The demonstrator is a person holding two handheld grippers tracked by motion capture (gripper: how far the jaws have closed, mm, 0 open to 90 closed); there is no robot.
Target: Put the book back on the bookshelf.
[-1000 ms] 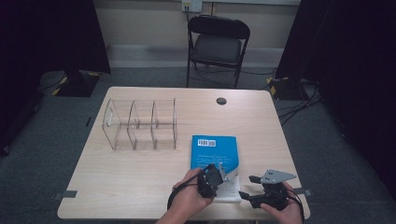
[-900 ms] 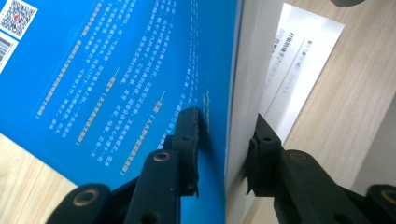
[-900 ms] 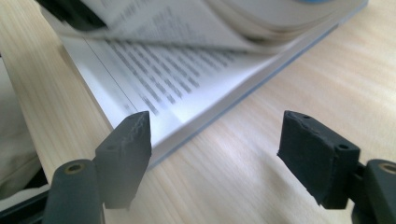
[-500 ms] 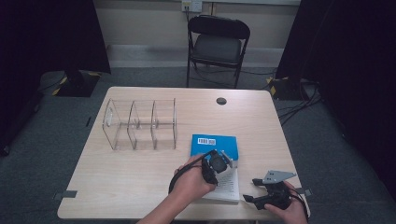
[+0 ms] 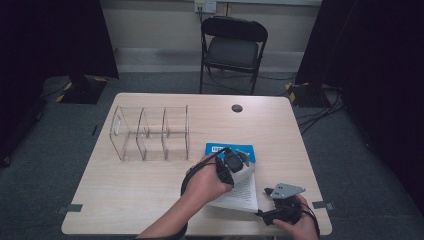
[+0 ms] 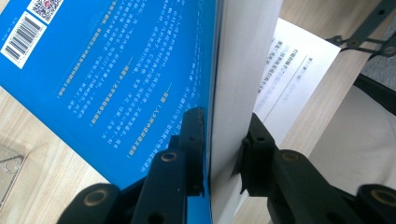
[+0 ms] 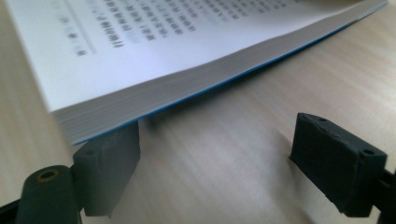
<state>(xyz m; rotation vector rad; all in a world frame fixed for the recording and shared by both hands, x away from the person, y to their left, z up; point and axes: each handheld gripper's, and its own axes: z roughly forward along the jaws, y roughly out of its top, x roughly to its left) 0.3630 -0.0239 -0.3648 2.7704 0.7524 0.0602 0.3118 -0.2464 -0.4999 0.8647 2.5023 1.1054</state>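
A book with a blue cover [image 5: 220, 149] lies near the table's front edge, partly opened, with a printed page [image 5: 239, 194] showing. My left gripper [image 5: 239, 160] is shut on the raised cover and a wad of pages [image 6: 243, 70], one pad on the blue cover [image 6: 116, 70] and one on the paper side. The left gripper [image 6: 222, 154] holds this part up at a steep tilt. My right gripper [image 5: 265, 202] rests low at the book's near right corner. In the right gripper view its jaws [image 7: 219, 154] have just been opening, with bare table between them. Its left finger [image 7: 109, 168] sits just under the page block [image 7: 163, 56].
A clear three-compartment organizer [image 5: 150, 132] stands left of the book. A black round grommet [image 5: 237, 108] sits at the table's far side, and a folding chair [image 5: 232, 50] stands beyond it. The wooden table [image 5: 125, 195] has free room at the front left.
My left hand has risen and moved away from the person, swinging the cover and pages up so the printed page shows. The right gripper stays by the near corner, its jaws wider.
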